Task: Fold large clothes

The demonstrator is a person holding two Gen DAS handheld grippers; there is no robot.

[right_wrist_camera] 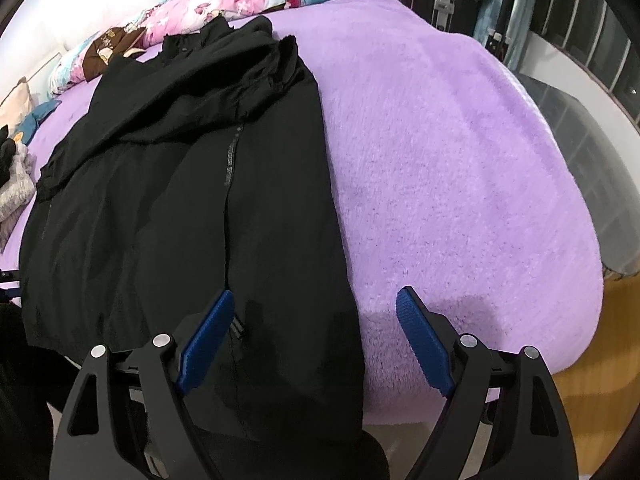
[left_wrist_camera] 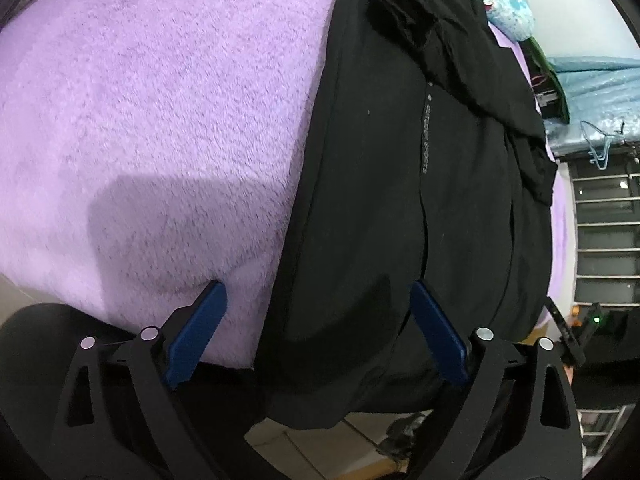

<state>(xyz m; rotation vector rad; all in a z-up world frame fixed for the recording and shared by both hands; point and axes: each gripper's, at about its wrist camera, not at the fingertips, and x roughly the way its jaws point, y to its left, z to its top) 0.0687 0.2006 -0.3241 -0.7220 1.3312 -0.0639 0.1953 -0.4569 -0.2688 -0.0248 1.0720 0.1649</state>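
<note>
A large black jacket (left_wrist_camera: 380, 184) lies spread lengthwise on a fuzzy purple blanket (left_wrist_camera: 152, 128), its near hem hanging a little over the bed's edge. Grey lettering runs along its front seam. My left gripper (left_wrist_camera: 318, 292) hovers open above the hem's left corner, blue pads wide apart, nothing between them. In the right wrist view the same jacket (right_wrist_camera: 192, 208) fills the left half, a sleeve folded across its top. My right gripper (right_wrist_camera: 316, 300) stands open over the hem's right corner, where black cloth meets the blanket (right_wrist_camera: 460, 184).
A floral pillow (right_wrist_camera: 224, 8) lies at the head of the bed. Grey and black clothes (right_wrist_camera: 14, 184) sit at the far left edge. A dark bin (right_wrist_camera: 440, 0), window bars (left_wrist_camera: 608, 220) and blue hangers (left_wrist_camera: 600, 144) stand beyond the bed. Floor shows below the mattress edge.
</note>
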